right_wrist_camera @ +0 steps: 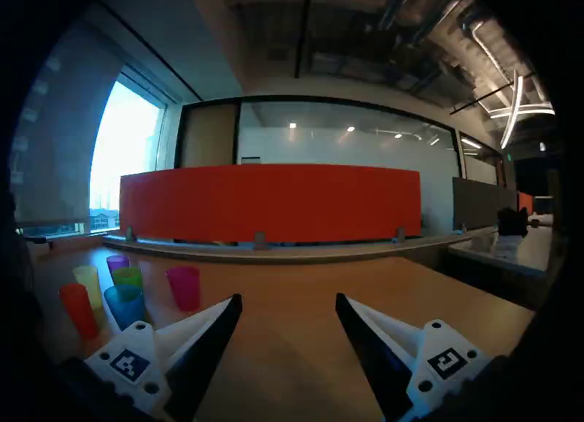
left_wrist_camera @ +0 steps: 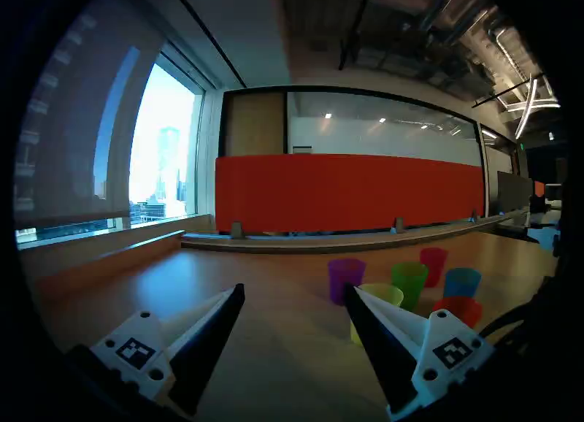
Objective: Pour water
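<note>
Wooden table (left_wrist_camera: 285, 363), coloured cups (left_wrist_camera: 409, 279) ahead, left tongs (left_wrist_camera: 293, 288) and right tongs (right_wrist_camera: 287, 297) wide open, empty

Wooden table (left_wrist_camera: 219, 269), orange divider (left_wrist_camera: 350, 192), bright window (left_wrist_camera: 164, 166), glass wall (left_wrist_camera: 379, 123) behind, ceiling strip lights (left_wrist_camera: 527, 108)

Got a cluster of coloured plastic cups (left_wrist_camera: 409, 279) on the brown wooden tabletop (left_wrist_camera: 285, 283), lower right in the left gripper view, red flat divider panel (left_wrist_camera: 350, 192) behind them mid-frame.
</note>
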